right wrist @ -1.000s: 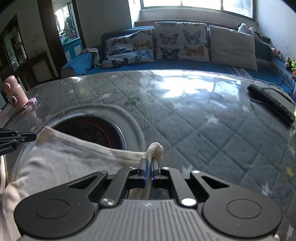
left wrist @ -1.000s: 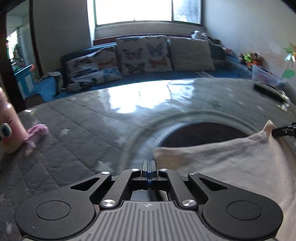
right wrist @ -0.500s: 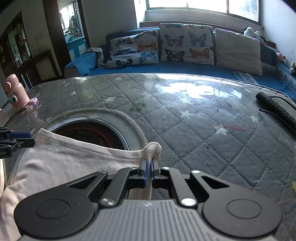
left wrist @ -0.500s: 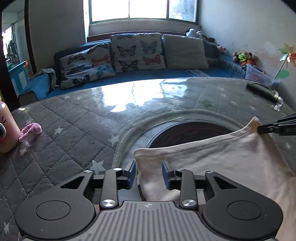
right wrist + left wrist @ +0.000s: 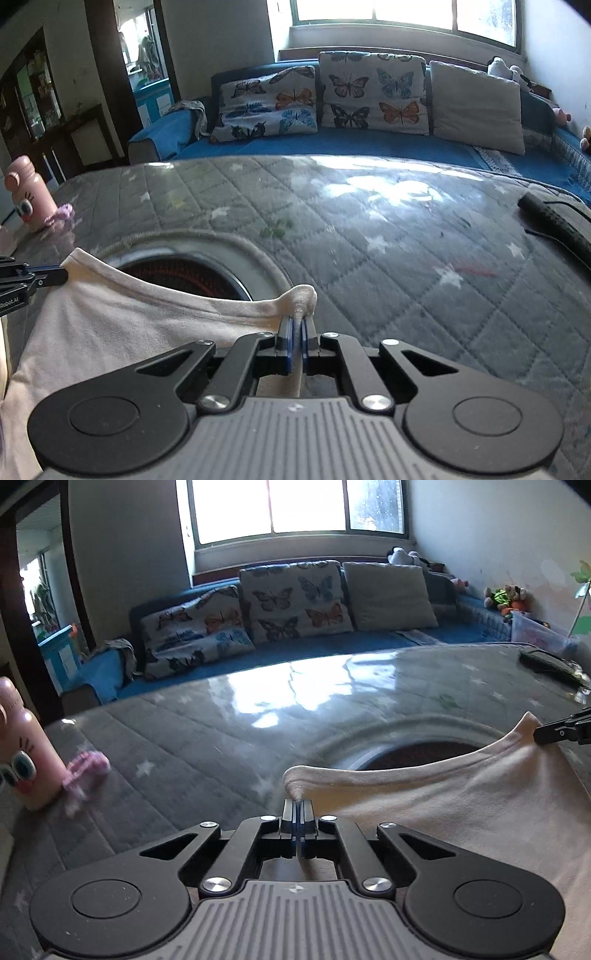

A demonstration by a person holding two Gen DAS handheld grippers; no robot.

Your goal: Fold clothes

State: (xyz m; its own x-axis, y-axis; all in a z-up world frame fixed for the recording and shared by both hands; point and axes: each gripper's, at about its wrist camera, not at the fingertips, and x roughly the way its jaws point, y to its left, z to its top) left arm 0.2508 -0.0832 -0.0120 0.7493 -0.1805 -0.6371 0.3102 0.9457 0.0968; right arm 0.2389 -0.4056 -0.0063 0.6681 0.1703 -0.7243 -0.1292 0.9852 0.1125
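Both the left gripper (image 5: 297, 810) and right gripper (image 5: 295, 332) pinch opposite top corners of the cream garment (image 5: 122, 321), its edge stretched between them above the quilted grey surface (image 5: 406, 258), bare beyond.

The garment (image 5: 122, 325) is cream. The surface (image 5: 388, 258) is grey, quilted in diamonds with pale stars. The sofa (image 5: 369, 142) is blue, with butterfly-print cushions (image 5: 373, 94) and one plain beige cushion (image 5: 476, 107). The bottle (image 5: 22, 753) is pink.
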